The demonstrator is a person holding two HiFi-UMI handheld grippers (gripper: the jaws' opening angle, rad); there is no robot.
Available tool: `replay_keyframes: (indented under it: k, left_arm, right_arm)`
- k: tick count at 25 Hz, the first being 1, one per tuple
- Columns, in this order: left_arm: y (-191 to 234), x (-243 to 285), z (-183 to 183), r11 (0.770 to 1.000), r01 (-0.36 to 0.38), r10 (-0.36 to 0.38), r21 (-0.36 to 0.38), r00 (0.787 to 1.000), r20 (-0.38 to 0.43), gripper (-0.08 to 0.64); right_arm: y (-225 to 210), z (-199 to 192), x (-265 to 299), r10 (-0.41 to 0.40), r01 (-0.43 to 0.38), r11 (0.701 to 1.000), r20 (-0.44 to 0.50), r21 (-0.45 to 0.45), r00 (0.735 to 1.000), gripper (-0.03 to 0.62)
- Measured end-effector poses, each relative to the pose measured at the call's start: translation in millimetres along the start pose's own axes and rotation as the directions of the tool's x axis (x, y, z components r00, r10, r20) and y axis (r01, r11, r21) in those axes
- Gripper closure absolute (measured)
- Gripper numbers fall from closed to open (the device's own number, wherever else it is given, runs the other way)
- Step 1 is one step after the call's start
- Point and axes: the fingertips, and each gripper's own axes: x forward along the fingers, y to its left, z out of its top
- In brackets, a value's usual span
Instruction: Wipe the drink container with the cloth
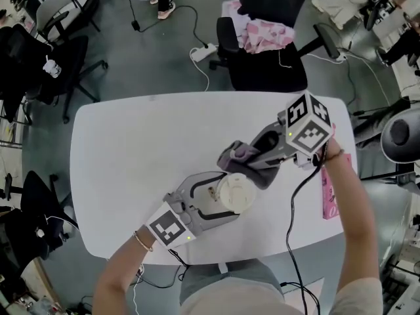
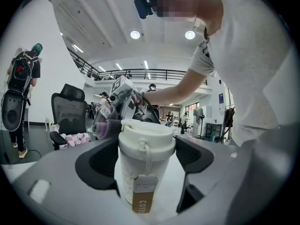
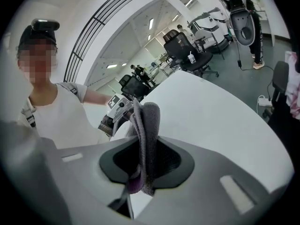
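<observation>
Surroundings: a black office chair (image 1: 266,64) carrying pink-patterned fabric (image 1: 266,35) stands beyond the far edge of the white counter (image 1: 131,149). A flat pink item (image 1: 327,192) lies at the right edge.

Drink container (image 1: 236,192): white cup with a white lid, upright near the middle of the front edge. The left hand-held gripper (image 1: 222,199) is clamped around it.

The right hand-held gripper (image 3: 145,161) pinches a grey-purple cloth (image 3: 147,125) at the cup's far side; contact unclear.

The cup's hanging tag reads "COFFE"; the rest is cut off.

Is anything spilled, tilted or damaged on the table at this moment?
Nothing stands out. The coffee cup stands upright, lid on, in the left gripper; the right gripper clamps the cloth; no spill shows on the table.
</observation>
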Motion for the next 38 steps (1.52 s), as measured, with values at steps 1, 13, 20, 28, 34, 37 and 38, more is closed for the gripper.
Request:
replay_keyframes:
  k: [1,13,20,28,34,37,38]
  left_arm:
    - [0,0,0,1.000,0.000,0.000,-0.001,1.000,0.000,0.176]
    - [0,0,-1,1.000,0.003,-0.003,-0.010,1.000,-0.019,0.178]
    - [0,-1,0,1.000,0.001,-0.001,-0.026,1.000,-0.017,0.178]
    - [0,0,-1,0.999,-0.009,0.008,-0.042,1.000,-0.023,0.179]
    - [1,1,-2,0.999,-0.008,0.007,-0.041,1.000,-0.021,0.181]
    - [0,-1,-5,0.999,-0.009,0.008,-0.050,1.000,-0.028,0.181]
    - [0,-2,-5,0.998,-0.011,0.009,-0.057,1.000,-0.028,0.181]
  right_arm:
    - [-1,0,1,-0.009,0.009,1.000,-0.010,-0.009,1.000,0.520]
    - [-10,-3,14,-0.037,0.033,0.998,-0.067,-0.054,0.997,0.520]
    - [-22,-13,29,-0.069,0.062,0.996,-0.114,-0.066,0.991,0.520]
    - [-38,-25,41,-0.084,0.081,0.996,-0.101,-0.038,0.991,0.520]
    - [-54,-38,52,-0.111,0.109,0.994,-0.086,-0.025,0.990,0.520]
    - [-59,-42,58,-0.129,0.128,0.992,-0.077,-0.022,0.989,0.520]
    - [-61,-44,60,-0.137,0.136,0.991,-0.074,-0.021,0.988,0.520]
